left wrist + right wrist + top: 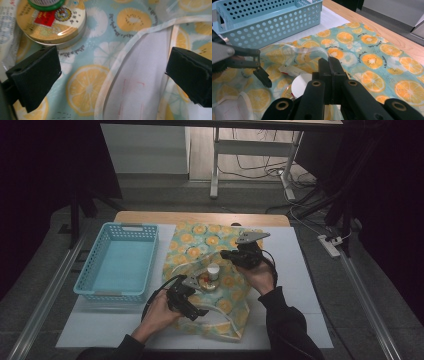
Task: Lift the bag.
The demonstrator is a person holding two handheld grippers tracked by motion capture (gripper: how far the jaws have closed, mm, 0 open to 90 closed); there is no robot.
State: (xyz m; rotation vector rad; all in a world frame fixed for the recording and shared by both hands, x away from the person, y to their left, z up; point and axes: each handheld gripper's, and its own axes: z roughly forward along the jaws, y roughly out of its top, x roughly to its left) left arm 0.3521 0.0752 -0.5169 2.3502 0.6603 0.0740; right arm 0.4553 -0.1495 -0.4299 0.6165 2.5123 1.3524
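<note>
A cloth bag (227,245) printed with orange and lemon slices lies flat on the table. On it sits a round flat tin (207,283) with a white-capped bottle (213,271) on top. My left gripper (190,290) hovers low over the bag's near part, just beside the tin. Its jaws are open wide (112,72) over the white strap handle (140,33), with nothing between them. The tin (50,22) lies up and left of them. My right gripper (227,255) is above the bag beyond the tin, jaws shut (331,62) and empty, pointing toward the white cap (299,86).
A light blue perforated basket (117,262) stands empty left of the bag, on a white sheet (305,285) that covers the wooden table. The left gripper's jaw (263,76) appears at the left of the right gripper view. Table legs and cables are on the floor behind.
</note>
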